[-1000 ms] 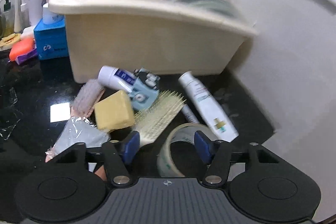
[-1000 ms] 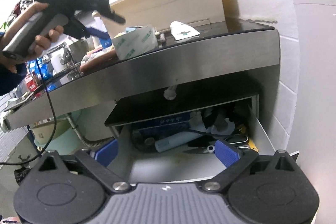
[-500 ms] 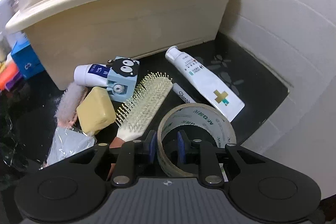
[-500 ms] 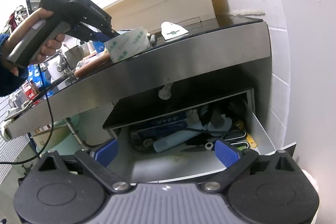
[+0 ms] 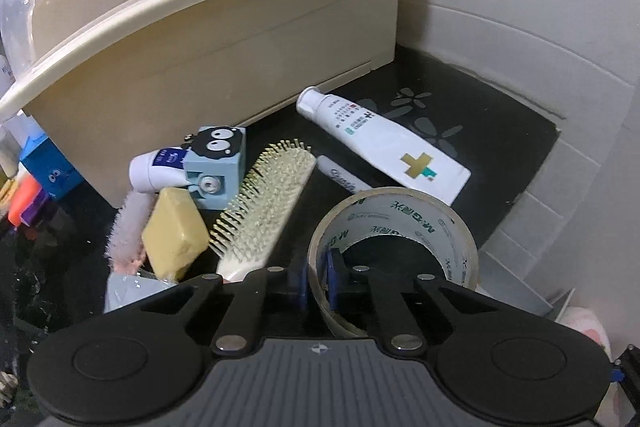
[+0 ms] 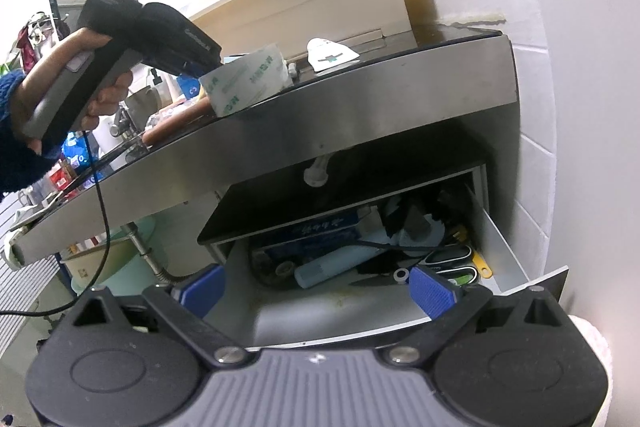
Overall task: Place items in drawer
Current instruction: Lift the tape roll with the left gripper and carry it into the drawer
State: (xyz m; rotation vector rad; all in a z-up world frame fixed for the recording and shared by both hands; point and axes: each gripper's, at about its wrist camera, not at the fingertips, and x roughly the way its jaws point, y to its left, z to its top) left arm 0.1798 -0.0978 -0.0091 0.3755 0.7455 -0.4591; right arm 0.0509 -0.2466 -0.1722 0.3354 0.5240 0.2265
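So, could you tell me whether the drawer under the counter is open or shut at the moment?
Open. In the right wrist view the drawer is pulled out beneath the counter, its interior exposed and cluttered with scissors and other items.

Both fisheye views sharp, strong barrel bending and dark vignette at corners; countertop (image 5: 480,131) dim with faint sheen, wall (image 6: 580,107) bright, drawer (image 6: 496,227) interior shadowed.

On the surface (image 5: 500,115), the tape roll (image 5: 404,223) lies nearest, hairbrush (image 5: 264,207) to its left, tube (image 5: 384,143) behind; the drawer (image 6: 360,311) sits below.
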